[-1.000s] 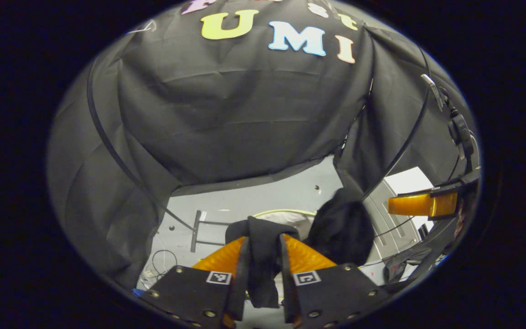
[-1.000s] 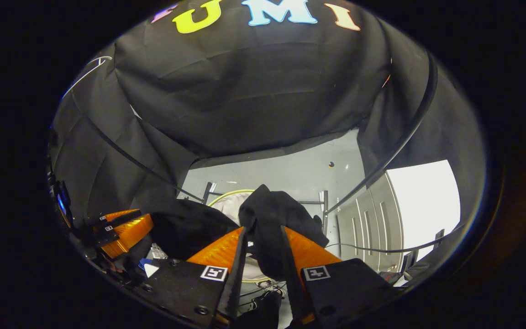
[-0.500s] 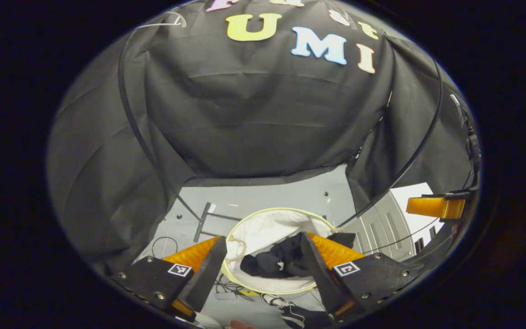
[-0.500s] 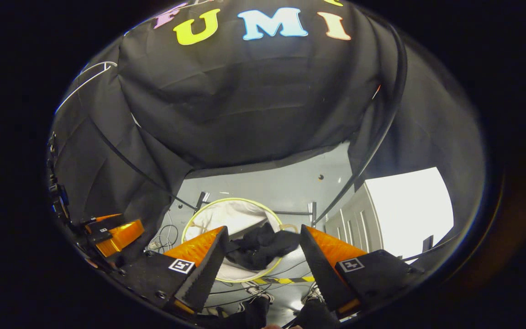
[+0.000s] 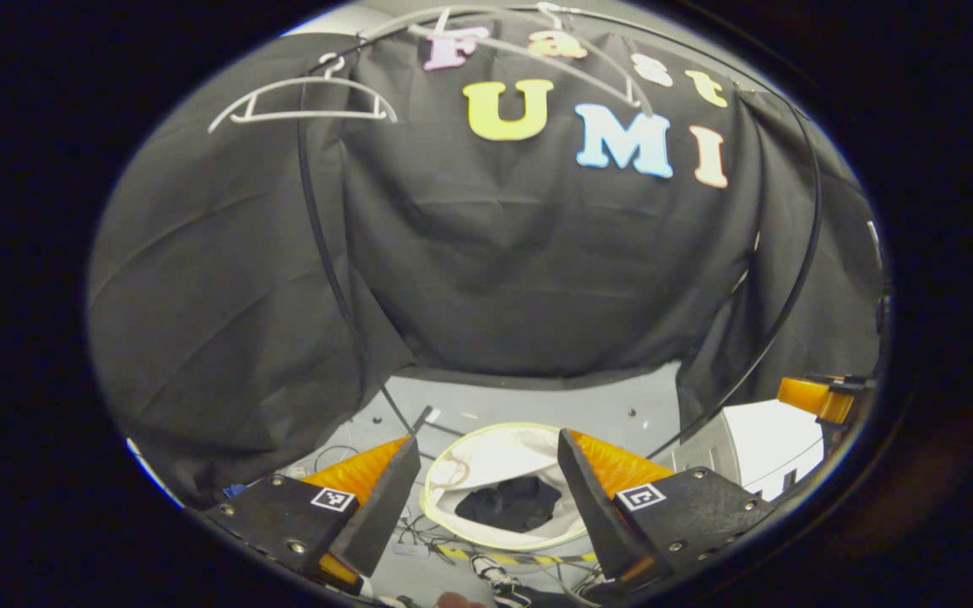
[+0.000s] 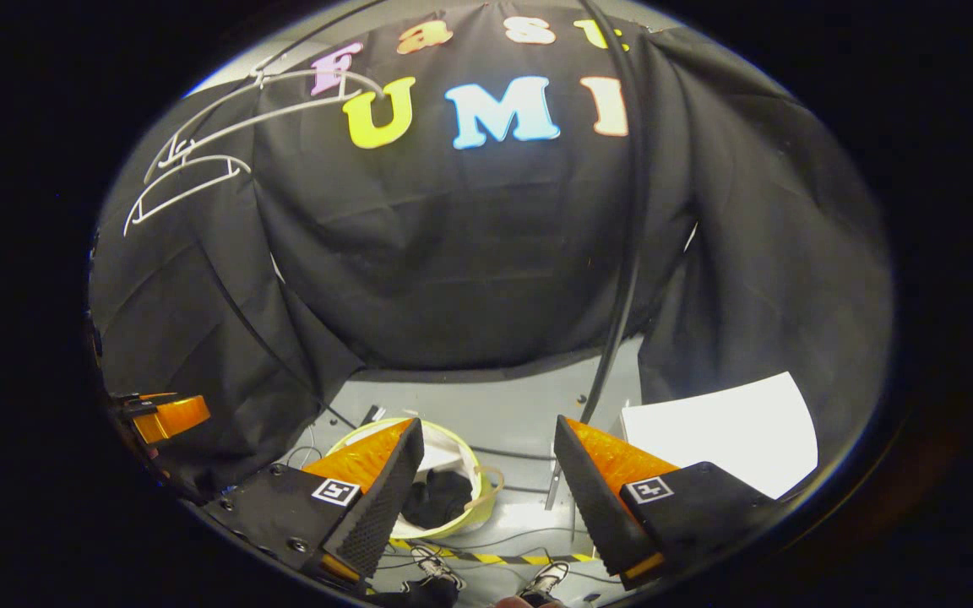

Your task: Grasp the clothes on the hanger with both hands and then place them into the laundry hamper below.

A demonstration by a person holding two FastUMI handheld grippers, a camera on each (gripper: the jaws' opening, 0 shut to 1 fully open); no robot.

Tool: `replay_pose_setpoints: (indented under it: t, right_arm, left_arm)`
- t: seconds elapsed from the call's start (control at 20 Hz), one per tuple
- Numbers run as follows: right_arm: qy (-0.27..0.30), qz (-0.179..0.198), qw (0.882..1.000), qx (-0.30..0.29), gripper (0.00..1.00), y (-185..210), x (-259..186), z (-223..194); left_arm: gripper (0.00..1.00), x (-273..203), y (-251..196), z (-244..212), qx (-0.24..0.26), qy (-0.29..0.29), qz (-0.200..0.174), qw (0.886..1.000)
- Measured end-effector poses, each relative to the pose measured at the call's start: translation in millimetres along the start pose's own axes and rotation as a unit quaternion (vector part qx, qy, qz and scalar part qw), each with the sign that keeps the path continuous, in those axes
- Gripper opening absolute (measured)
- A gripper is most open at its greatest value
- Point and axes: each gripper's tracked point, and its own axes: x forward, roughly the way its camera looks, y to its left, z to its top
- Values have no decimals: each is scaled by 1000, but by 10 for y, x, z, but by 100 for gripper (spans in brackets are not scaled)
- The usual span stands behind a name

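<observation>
The black clothes (image 5: 510, 502) lie bunched at the bottom of the round white laundry hamper (image 5: 486, 449) on the grey floor; in the right gripper view the clothes (image 6: 440, 496) sit inside the hamper (image 6: 476, 507) too. My left gripper (image 5: 486, 481) hangs open high above the hamper, nothing between its fingers. My right gripper (image 6: 486, 481) is open and empty, raised above the floor to the hamper's right. White bare hangers (image 5: 301, 97) hang at the top left; the hangers (image 6: 199, 165) also show in the right gripper view.
Cables and striped tape (image 6: 495, 557) run across the floor by the hamper. A rack's black pole (image 6: 626, 253) stands upright. A white cabinet (image 6: 723, 431) is at the right. A person's shoes (image 6: 541, 583) are at the bottom. The other gripper (image 5: 816, 397) shows at the far right.
Both grippers were shut on the black clothes, then opened and let them fall into the hamper. Both have since risen, and the hangers have come into sight.
</observation>
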Motion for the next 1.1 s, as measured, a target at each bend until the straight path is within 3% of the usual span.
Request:
replay_pose_setpoints:
  t: [0.2, 0.3, 0.5, 0.85, 1.1]
  right_arm:
    - [-62, 46, 997, 2, 98, -81, -278, 486]
    - [-106, 64, 992, 3, 98, -53, -432, 839]
    - [-190, 61, 980, -2, 98, -43, -698, 1437]
    - [-291, -4, 957, -12, 98, -41, -1161, 2063]
    - [-313, -61, 948, 27, 98, -154, -1319, 2107]
  left_arm:
    - [96, -692, -312, 690, -1, -101, 31, 994]
    - [95, -1010, -525, 1080, -5, -154, 24, 988]
    - [95, -1562, -857, 1823, 5, -243, -2, 970]
    - [95, -2188, -928, 2720, -6, -336, -68, 939]
    - [94, -2168, -728, 2646, -14, -331, -83, 940]
